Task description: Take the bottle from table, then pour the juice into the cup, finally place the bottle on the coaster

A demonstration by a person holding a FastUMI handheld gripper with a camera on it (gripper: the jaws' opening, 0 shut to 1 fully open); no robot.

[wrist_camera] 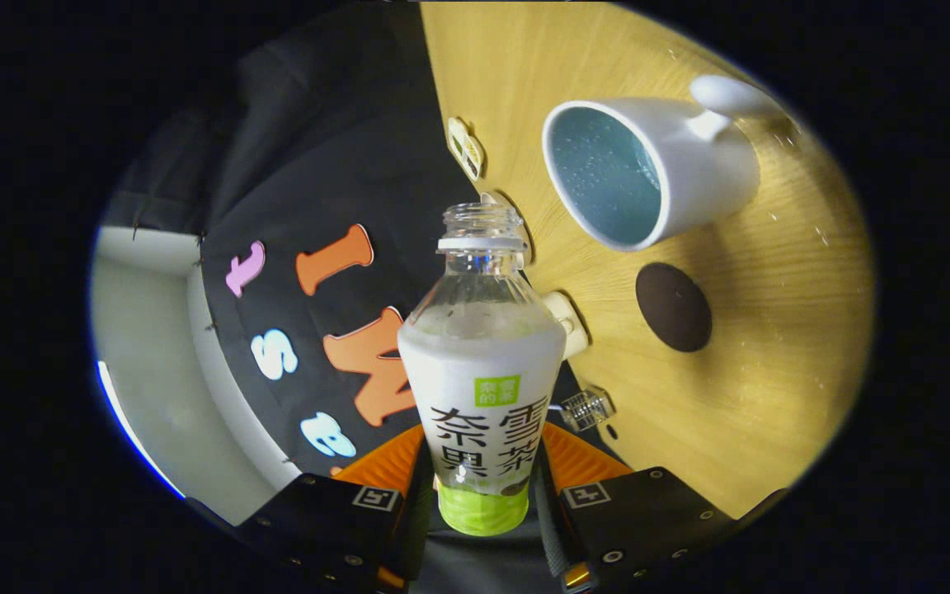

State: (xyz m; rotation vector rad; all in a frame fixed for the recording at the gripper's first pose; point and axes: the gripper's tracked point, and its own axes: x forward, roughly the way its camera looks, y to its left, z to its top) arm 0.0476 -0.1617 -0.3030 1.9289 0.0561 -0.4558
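While the gripper (482, 495) clasps the clear plastic bottle with the white-and-green label (482, 388) between both fingers, low on its body near the green band, the camera is rolled so that the light wooden desk (772, 396) stands almost on edge beside the bottle. The bottle is uncapped, its open mouth pointing forward along the fingers. The white ceramic cup with the pale blue interior (648, 169) sits on the desk beyond the fingers and off to one side of the neck, its opening facing the camera; nothing can be seen inside it. The round dark brown coaster (673, 307) lies bare on the desk just beside the cup, nearer the gripper.

Judgement: the pour is in hand, but the mouth is not yet over the cup. To do this well, bring the neck across above the rim before tipping further, then rotate slowly, keeping the clasp firm so the smooth label does not slip.
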